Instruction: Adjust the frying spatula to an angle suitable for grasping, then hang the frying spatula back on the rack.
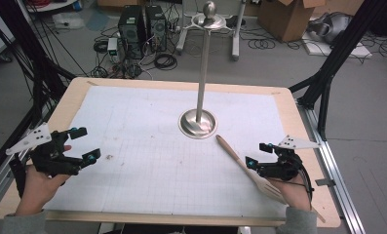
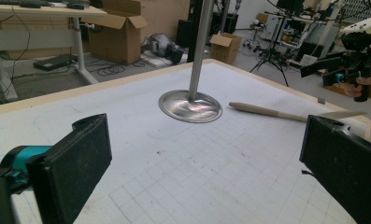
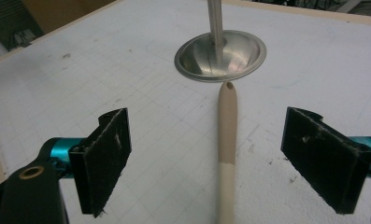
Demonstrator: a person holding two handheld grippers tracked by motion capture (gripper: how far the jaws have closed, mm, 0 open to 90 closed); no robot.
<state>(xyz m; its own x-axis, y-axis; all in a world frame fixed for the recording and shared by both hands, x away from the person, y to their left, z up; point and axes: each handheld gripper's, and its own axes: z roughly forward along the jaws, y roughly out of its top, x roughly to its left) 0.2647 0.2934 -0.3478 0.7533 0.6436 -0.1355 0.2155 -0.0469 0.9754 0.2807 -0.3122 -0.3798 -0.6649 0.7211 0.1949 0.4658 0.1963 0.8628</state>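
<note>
A wooden slotted spatula [image 1: 240, 161] lies flat on the white gridded mat [image 1: 147, 146], its handle end pointing at the round base of a tall metal stand [image 1: 198, 124]. My right gripper [image 1: 257, 154] hovers open just right of the spatula. In the right gripper view the spatula handle [image 3: 227, 121] runs between the wide-apart jaws of the right gripper [image 3: 209, 126] without touching either pad, and the stand base [image 3: 220, 56] sits beyond. My left gripper [image 1: 86, 144] is open and empty at the mat's left edge. The left gripper [image 2: 206, 158] faces the stand [image 2: 190, 106], the spatula [image 2: 267, 111] and the right gripper [image 2: 319, 74].
The stand's pole rises to a ring and ball top [image 1: 209, 17]. The table's wooden rim [image 1: 171, 218] frames the mat. Beyond it on the floor are computer towers [image 1: 141, 29], cables and cardboard boxes [image 1: 288, 17]. Black frame struts [image 1: 332, 63] flank the table.
</note>
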